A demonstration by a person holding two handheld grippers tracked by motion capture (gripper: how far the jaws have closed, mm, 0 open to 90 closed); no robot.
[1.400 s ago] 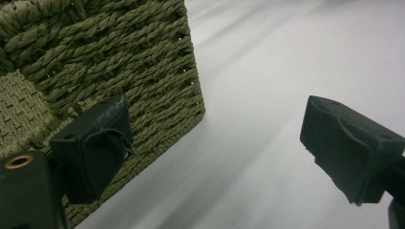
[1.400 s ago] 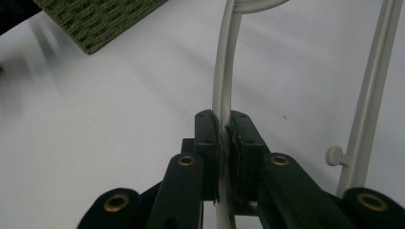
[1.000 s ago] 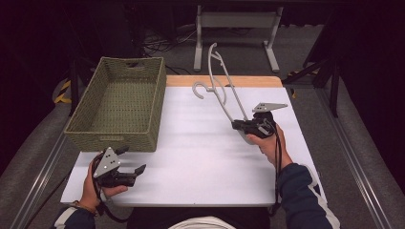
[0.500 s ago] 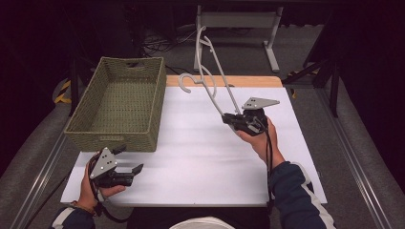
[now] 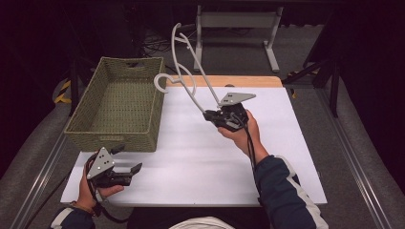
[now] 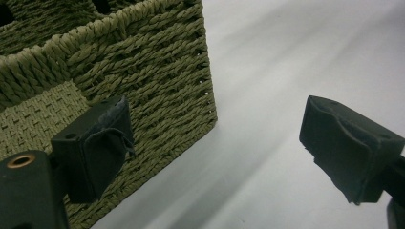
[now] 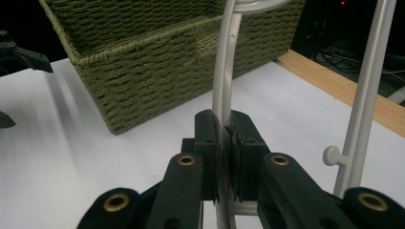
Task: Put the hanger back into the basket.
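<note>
A white plastic clothes hanger (image 5: 187, 71) is lifted off the table, its hook end near the green woven basket (image 5: 119, 102). My right gripper (image 5: 210, 114) is shut on one arm of the hanger (image 7: 224, 81), and the pads pinch the white bar in the right gripper view (image 7: 223, 138). The basket (image 7: 143, 67) stands just beyond it. My left gripper (image 5: 129, 164) rests low at the table's front left, next to the basket's near corner (image 6: 157, 90). Its jaws stand wide apart with nothing between them (image 6: 219, 148).
A white sheet (image 5: 200, 162) covers the table, with a strip of bare wood (image 5: 239, 81) at the far edge. A metal stand (image 5: 239, 19) is on the floor behind the table. Dark floor and cables lie around it.
The right gripper has risen and moved left toward the basket with the hanger, which now tilts up steeply. The left gripper has stayed where it was.
</note>
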